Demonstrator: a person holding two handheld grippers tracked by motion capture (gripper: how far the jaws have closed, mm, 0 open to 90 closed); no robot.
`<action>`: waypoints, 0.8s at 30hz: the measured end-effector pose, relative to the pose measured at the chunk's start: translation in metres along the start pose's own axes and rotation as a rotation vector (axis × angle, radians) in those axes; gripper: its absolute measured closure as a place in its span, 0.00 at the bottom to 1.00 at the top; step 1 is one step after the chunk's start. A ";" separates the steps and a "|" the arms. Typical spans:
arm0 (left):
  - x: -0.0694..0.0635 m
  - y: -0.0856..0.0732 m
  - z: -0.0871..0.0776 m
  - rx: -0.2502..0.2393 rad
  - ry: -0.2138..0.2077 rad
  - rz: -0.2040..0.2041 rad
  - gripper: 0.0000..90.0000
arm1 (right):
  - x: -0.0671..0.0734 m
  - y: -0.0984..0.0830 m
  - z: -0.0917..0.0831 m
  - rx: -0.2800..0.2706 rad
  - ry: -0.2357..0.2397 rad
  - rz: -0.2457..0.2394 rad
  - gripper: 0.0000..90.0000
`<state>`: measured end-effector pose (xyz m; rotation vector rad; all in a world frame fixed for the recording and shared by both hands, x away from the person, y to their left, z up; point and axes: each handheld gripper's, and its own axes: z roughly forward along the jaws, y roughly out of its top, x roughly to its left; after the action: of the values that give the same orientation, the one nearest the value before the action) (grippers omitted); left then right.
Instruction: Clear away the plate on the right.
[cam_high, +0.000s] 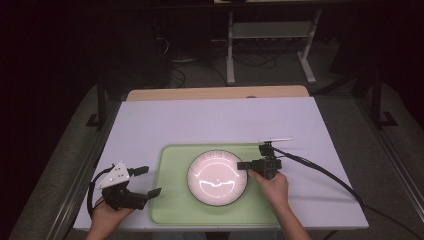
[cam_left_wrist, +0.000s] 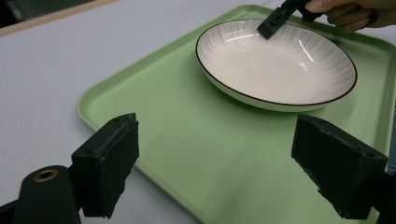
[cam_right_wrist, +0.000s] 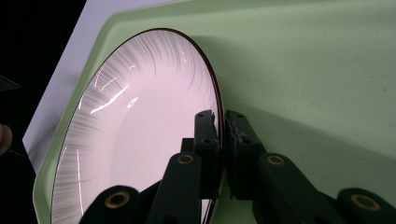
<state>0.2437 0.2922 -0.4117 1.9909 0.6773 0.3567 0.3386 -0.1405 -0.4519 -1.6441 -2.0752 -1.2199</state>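
High view takes in a dark room with a grey floor and a white frame stand (cam_high: 270, 35) at the far side. A white table (cam_high: 220, 120) with a wooden far edge fills the middle. On its near half lies a pale green tray (cam_high: 172, 200), and a white plate (cam_high: 217, 177) with a dark rim rests on the tray's middle. The right gripper (cam_high: 243, 165) reaches in from the right, its jaws clamped together on the plate's right rim. The left gripper (cam_high: 149, 181) hangs at the tray's near left edge, jaws wide apart, holding nothing.
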 end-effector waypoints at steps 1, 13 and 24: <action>0.000 0.000 0.000 -0.001 0.001 0.002 0.16 | 0.000 0.000 -0.001 0.001 -0.002 -0.004 0.92; 0.000 0.000 0.001 0.006 -0.001 0.004 0.16 | 0.002 -0.004 -0.004 0.010 -0.020 -0.036 0.86; 0.000 0.000 0.002 0.012 0.003 0.006 0.16 | 0.007 -0.007 -0.017 -0.059 -0.061 -0.125 0.66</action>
<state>0.2449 0.2911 -0.4132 2.0044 0.6771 0.3605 0.3247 -0.1479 -0.4403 -1.6173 -2.2299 -1.2962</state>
